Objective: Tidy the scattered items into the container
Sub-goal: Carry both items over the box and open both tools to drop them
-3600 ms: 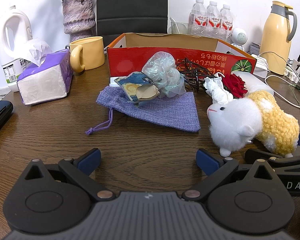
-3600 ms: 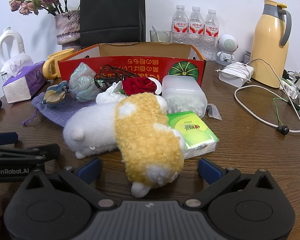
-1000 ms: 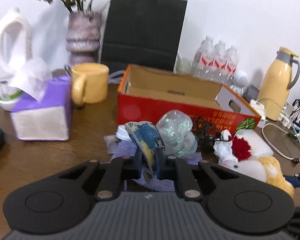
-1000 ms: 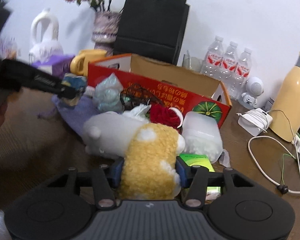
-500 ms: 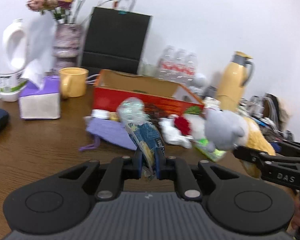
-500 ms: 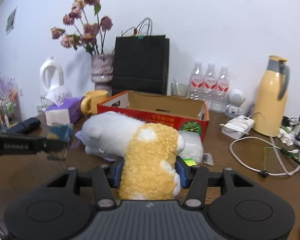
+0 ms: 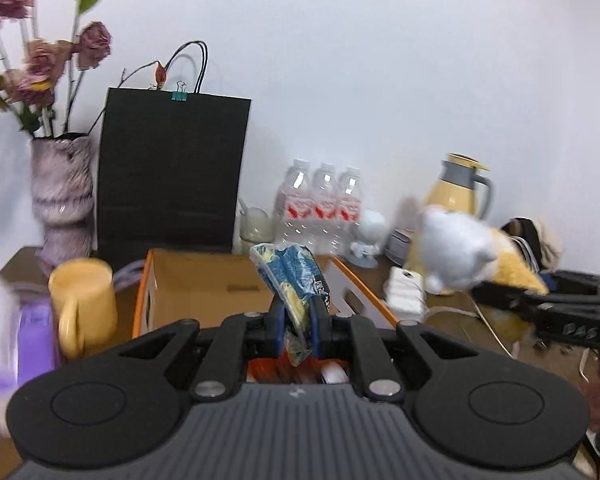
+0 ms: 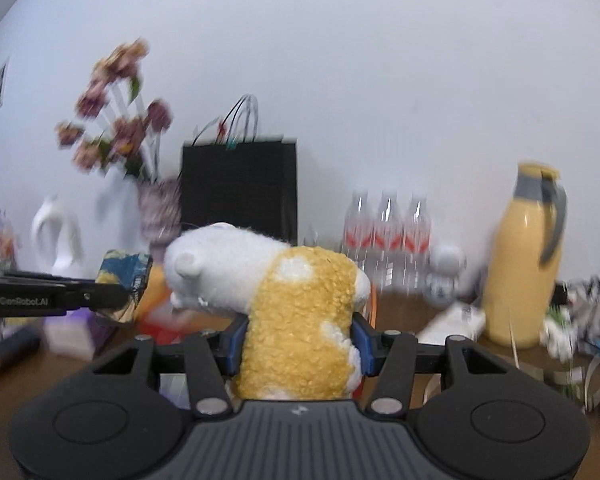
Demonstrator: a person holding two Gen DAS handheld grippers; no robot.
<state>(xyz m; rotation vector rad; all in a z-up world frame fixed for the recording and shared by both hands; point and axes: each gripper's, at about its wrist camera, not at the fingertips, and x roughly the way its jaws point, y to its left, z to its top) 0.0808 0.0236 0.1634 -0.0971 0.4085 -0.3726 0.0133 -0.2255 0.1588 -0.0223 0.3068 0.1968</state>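
The left claw point(image 7: 296, 326), at lower centre of the left wrist view, is clamped tight on a crinkled blue-and-yellow snack packet point(image 7: 294, 280), which stands up from between the blue pads in front of the open cardboard box point(image 7: 204, 280). The box, orange-edged and brown inside, sits on the wooden counter point(image 7: 452, 316) at mid-frame, just ahead of the claw. At right of the same view, the right claw point(image 7: 516, 300) carries a white-and-yellow plush toy point(image 7: 456, 252) in the air, its white head pointing toward frame centre. In the right wrist view the plush toy point(image 8: 296, 320) fills the centre, its yellow body squeezed between the right claw point(image 8: 300, 344) and its blue pads, white head angled to the left; the left claw point(image 8: 112, 292) reaches in from the left edge with the snack packet point(image 8: 124, 276) pinched at its tip. Behind the box stand a black paper bag point(image 7: 172, 176), a mottled vase point(image 7: 62, 200) of dried flowers, a yellow mug point(image 7: 84, 304) at left, three water bottles point(image 7: 324, 204) and a yellow thermos jug point(image 7: 456, 188) at right. The right wrist view is blurred.
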